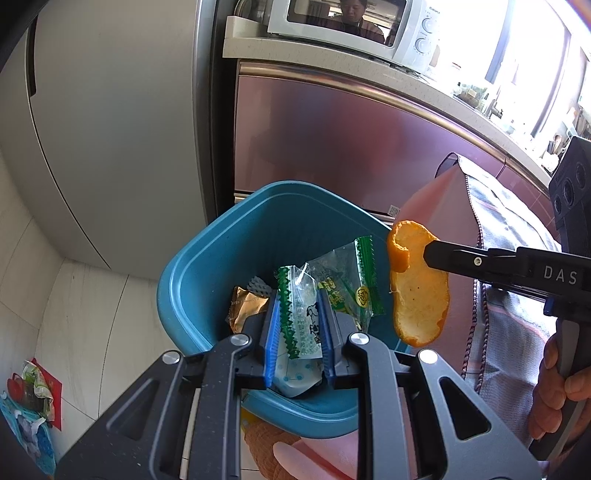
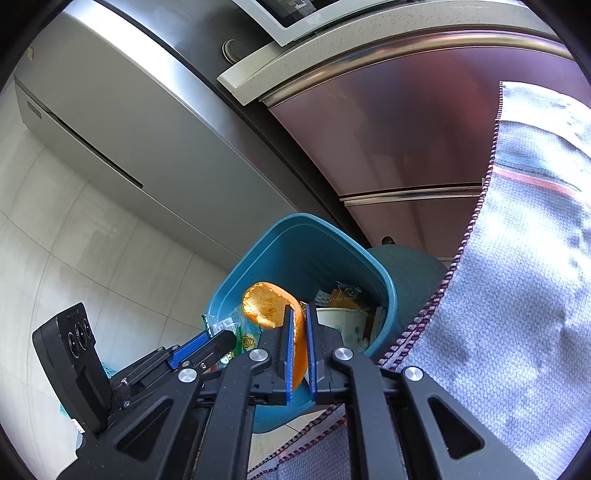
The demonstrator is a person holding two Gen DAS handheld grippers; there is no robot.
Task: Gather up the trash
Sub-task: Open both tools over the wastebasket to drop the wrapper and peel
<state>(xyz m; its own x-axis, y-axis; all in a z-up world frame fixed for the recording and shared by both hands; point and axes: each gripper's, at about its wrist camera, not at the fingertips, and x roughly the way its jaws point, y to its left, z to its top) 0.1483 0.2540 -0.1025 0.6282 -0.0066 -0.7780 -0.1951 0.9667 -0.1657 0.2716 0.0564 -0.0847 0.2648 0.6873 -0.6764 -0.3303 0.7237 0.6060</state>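
A blue trash bin (image 1: 192, 273) (image 2: 284, 251) stands on the floor below both grippers, with wrappers (image 1: 243, 306) and a paper cup (image 2: 345, 323) inside. Over its opening, my left gripper (image 1: 297, 306) is shut on clear snack wrappers with green zigzag edges (image 1: 299, 317). My right gripper (image 2: 299, 314) is shut on a piece of orange peel (image 2: 266, 304) (image 1: 419, 295), held above the bin's right rim. In the left wrist view the right gripper (image 1: 430, 253) reaches in from the right. The left gripper (image 2: 218, 334) shows at lower left of the right wrist view.
A grey refrigerator (image 1: 110, 129) and pink-fronted cabinets (image 1: 332, 140) stand behind the bin. A microwave (image 1: 354, 26) sits on the counter. A checked cloth (image 2: 517, 277) hangs at the right. More packaging (image 1: 29, 398) lies on the tiled floor at lower left.
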